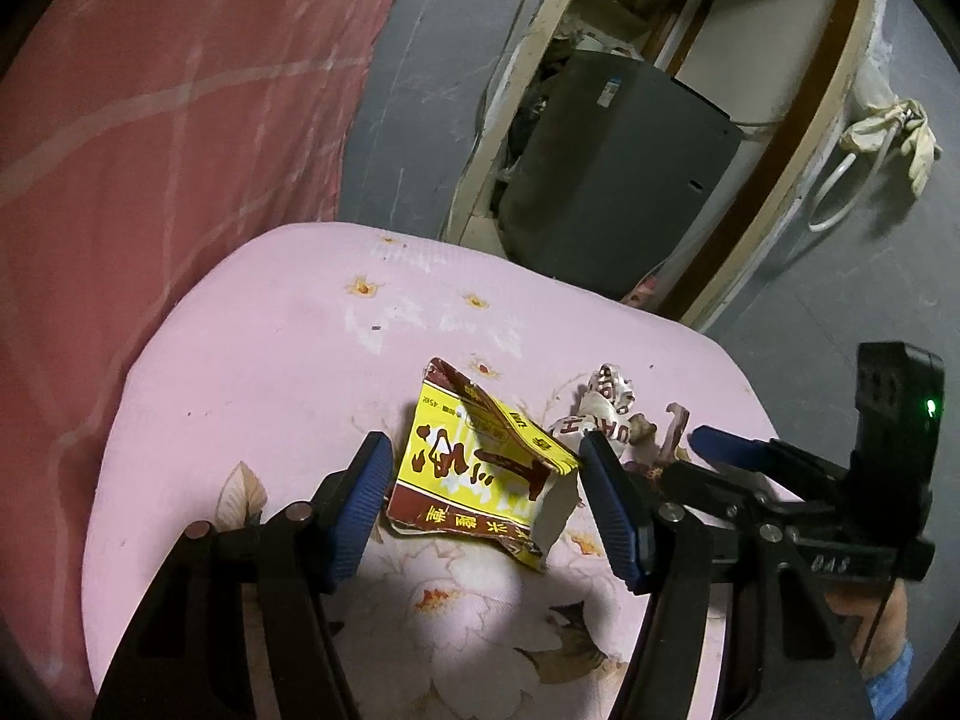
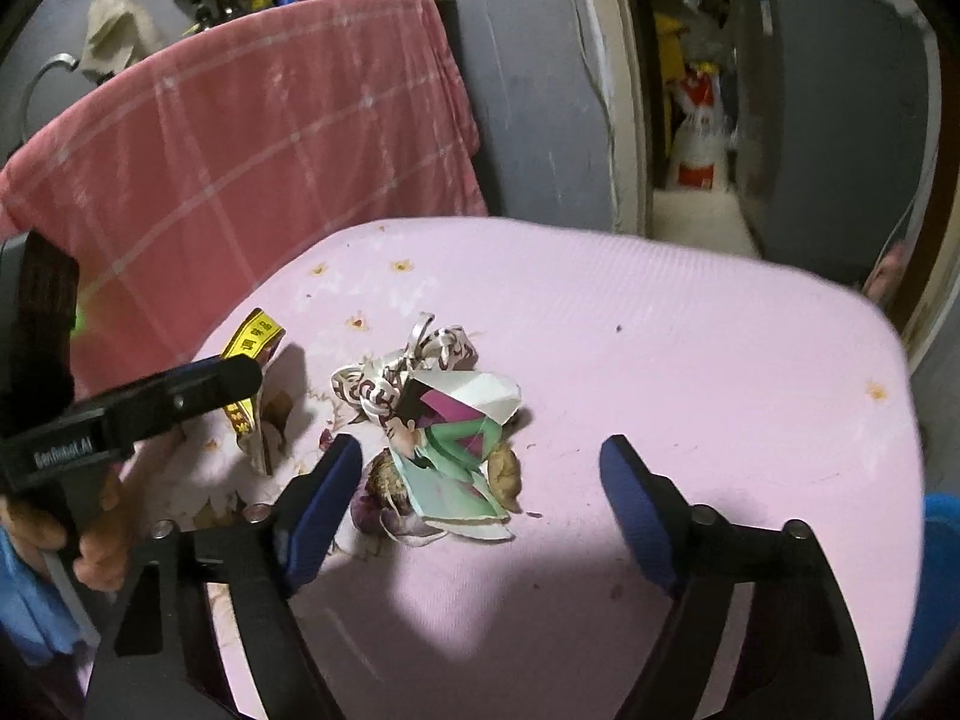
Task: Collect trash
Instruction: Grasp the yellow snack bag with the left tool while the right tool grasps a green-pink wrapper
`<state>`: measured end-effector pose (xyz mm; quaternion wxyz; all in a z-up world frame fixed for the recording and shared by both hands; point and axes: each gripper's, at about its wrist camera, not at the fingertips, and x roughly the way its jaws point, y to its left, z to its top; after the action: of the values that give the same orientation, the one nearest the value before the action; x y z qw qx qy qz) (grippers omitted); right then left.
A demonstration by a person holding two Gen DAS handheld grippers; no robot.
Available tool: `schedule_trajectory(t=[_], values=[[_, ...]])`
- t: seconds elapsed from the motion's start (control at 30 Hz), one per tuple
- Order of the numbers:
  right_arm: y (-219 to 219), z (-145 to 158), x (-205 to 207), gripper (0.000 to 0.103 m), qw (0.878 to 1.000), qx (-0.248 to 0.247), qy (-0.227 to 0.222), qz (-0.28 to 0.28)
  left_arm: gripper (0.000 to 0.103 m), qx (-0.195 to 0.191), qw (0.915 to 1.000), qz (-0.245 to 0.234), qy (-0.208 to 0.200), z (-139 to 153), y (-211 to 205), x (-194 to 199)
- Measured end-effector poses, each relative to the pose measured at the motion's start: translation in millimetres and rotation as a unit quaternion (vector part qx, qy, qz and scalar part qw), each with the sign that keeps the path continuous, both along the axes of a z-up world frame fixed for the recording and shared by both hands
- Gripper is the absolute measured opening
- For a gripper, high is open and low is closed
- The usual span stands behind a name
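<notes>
Two clumps of trash on the pink floral cushion (image 1: pixel 252 348), close together near its middle: a torn yellow-and-maroon packet (image 1: pixel 480 468), flat card or foil, creased, one corner curled up; beside it a loose heap (image 2: pixel 438 420) of crumpled printed ribbon, a torn green-and-white picture card and some brownish shells or husks underneath, exact kind hard to tell. Left gripper (image 1: pixel 480 498) straddling the packet, jaws moderately wide, blue ribbed pads (image 1: pixel 360 492) just off either edge, apparently not pressing yet. Right gripper (image 2: pixel 480 492) angled down over the heap, jaws wide, left pad close beside the husks, right pad well clear, nothing held. Best done, by judgement: lower the left pads until level with the packet's raised edges, then close across the stiff folded part rather than the floppy torn flap, likely to slip or tear. For the heap, centre the right jaws first, since currently offset; gather card and ribbon together and expect small husks to stay behind for another pass. Soft, quilted padding underneath, so pressing slightly in should help get under thin paper. Pink checked cloth (image 2: pixel 252 138) behind the cushion, grey wall and open doorway beyond.
</notes>
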<state>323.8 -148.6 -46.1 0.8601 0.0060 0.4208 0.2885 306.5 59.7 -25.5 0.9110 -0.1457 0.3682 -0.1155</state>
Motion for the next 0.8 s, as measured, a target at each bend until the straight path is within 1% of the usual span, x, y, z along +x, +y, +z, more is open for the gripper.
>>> schedule_trajectory(t=[0.1, 0.3, 0.33, 0.47, 0.6, 0.7, 0.8], values=[[-4.7, -1.9, 3.8, 0.071, 1.0, 0.019, 0.016, -0.004, 0.058, -0.002, 1.0, -0.002, -0.001, -2.8, 1.4, 0.0], [-3.3, -3.3, 2.4, 0.051, 0.999, 0.042, 0.026, 0.012, 0.057, -0.006, 1.0, -0.003, -0.005, -3.4, 4.5, 0.9], [-1.9, -3.4, 1.8, 0.05, 0.999, 0.043, 0.027, 0.016, 0.057, -0.006, 1.0, -0.003, -0.006, -3.4, 4.5, 0.3], [0.6, -3.1, 0.3, 0.046, 0.999, 0.042, 0.025, 0.02, 0.057, -0.005, 0.9999, -0.003, -0.009, -3.8, 4.4, -1.5], [1.7, -2.7, -1.2, 0.036, 0.998, 0.049, 0.022, 0.029, 0.057, -0.006, 0.9999, -0.002, -0.014, -4.6, 4.6, -4.2], [4.1, -1.6, -4.0, 0.027, 0.998, 0.051, 0.017, 0.037, 0.057, -0.007, 0.9998, -0.001, -0.017, -4.3, 4.4, -5.1], [6.3, -0.3, -6.6, 0.025, 0.998, 0.046, 0.009, 0.039, 0.057, -0.007, 0.9998, -0.001, -0.019, -4.9, 5.0, -5.7]])
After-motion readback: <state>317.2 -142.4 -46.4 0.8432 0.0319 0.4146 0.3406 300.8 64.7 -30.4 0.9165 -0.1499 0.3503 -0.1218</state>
